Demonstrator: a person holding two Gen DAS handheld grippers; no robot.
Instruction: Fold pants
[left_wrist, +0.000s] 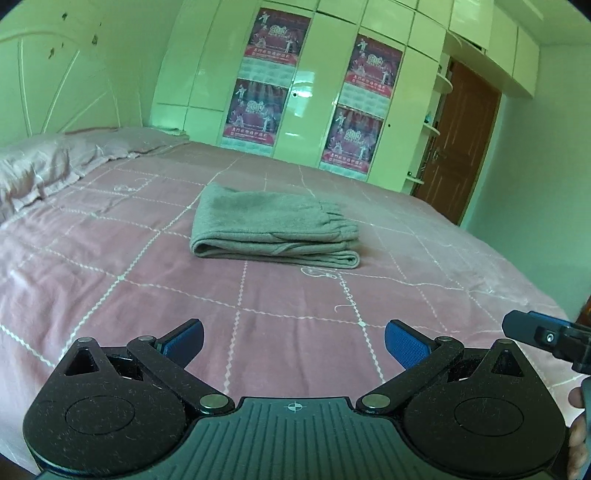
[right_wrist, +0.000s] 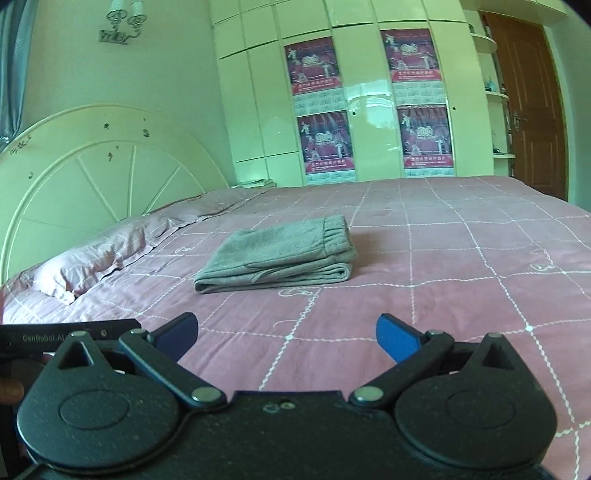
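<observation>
Grey pants (left_wrist: 273, 229) lie folded in a flat stack on the pink bed, waistband at the right end; they also show in the right wrist view (right_wrist: 280, 258). My left gripper (left_wrist: 293, 338) is open and empty, held above the bed well in front of the pants. My right gripper (right_wrist: 286, 332) is open and empty too, at about the same distance from the pants. Part of the right gripper (left_wrist: 543, 336) shows at the right edge of the left wrist view.
The bed has a pink checked cover (left_wrist: 147, 266) and a pillow (right_wrist: 81, 266) at the left by a white headboard (right_wrist: 92, 166). A white wardrobe with posters (left_wrist: 306, 85) stands behind the bed. A brown door (left_wrist: 458, 147) is at the far right.
</observation>
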